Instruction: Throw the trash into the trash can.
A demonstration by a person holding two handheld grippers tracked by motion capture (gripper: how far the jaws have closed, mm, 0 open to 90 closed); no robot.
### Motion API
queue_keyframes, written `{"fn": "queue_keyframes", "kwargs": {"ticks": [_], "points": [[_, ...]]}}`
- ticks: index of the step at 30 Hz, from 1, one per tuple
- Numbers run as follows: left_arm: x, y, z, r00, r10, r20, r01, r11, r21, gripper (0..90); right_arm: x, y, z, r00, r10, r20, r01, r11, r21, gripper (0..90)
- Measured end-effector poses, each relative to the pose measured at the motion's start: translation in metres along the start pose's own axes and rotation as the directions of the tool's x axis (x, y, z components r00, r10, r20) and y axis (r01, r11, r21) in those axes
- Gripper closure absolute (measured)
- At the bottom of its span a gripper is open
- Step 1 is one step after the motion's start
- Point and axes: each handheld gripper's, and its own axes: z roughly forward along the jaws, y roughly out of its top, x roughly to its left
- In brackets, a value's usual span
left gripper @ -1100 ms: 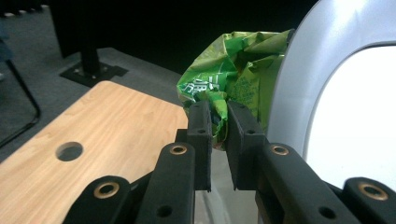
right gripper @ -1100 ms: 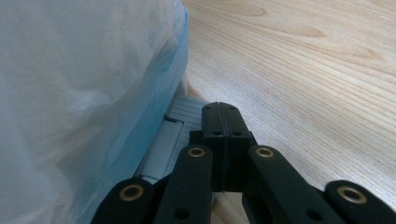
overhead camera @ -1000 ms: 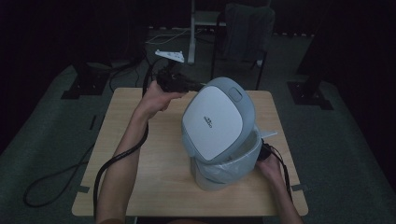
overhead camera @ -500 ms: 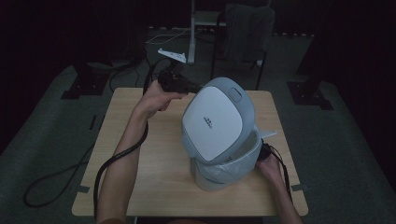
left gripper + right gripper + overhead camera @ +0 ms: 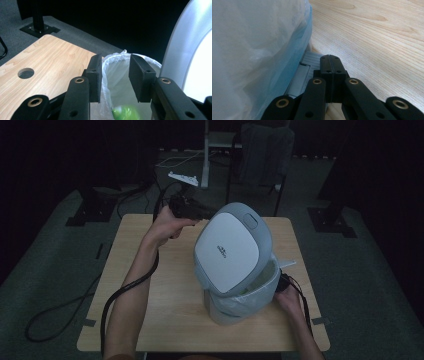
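Upright, the bin (image 5: 235,295) stands (lid (image 5: 227,250) tipped open toward the person).

I see light wooden table (image 5: 150,285), round hole (image 5: 26,73) near one corner in left gripper view. Behind table, dark chair (image 5: 260,155) with cloth over back. White power strip (image 5: 184,178) on grey carpet (image 5: 50,270), beside pale stand post (image 5: 205,150). Black stand bases (image 5: 85,215) flank table.

Smooth glossy plastic bin lid (image 5: 227,251); thin crinkled plastic liner (image 5: 117,67); matt pale wood-grain table (image 5: 165,295)
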Motion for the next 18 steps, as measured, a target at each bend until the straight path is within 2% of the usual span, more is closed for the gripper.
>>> {"fn": "queue_keyframes", "kwargs": {"ticks": [6, 10, 18], "points": [[0.001, -0.002, -0.007, 0.9997, -0.008, -0.022, 0.007, 0.9991, -0.041, 57.6, 0.000, 0.000, 0.000, 1.0000, -0.002, 0.001, 0.002, 1.000, 0.000, 90.0], [0.003, -0.004, -0.013, 0.9984, -0.021, -0.053, 0.017, 0.9973, -0.071, 57.0, 0.000, 0.000, 0.000, 1.0000, -0.001, 0.001, 0.001, 1.000, 0.000, 90.0], [0.007, -0.010, -0.025, 0.9920, -0.043, -0.119, 0.026, 0.9899, -0.139, 57.1, 0.000, 0.000, 0.000, 1.0000, 0.001, 0.001, -0.001, 1.000, 0.000, 90.0]]}}
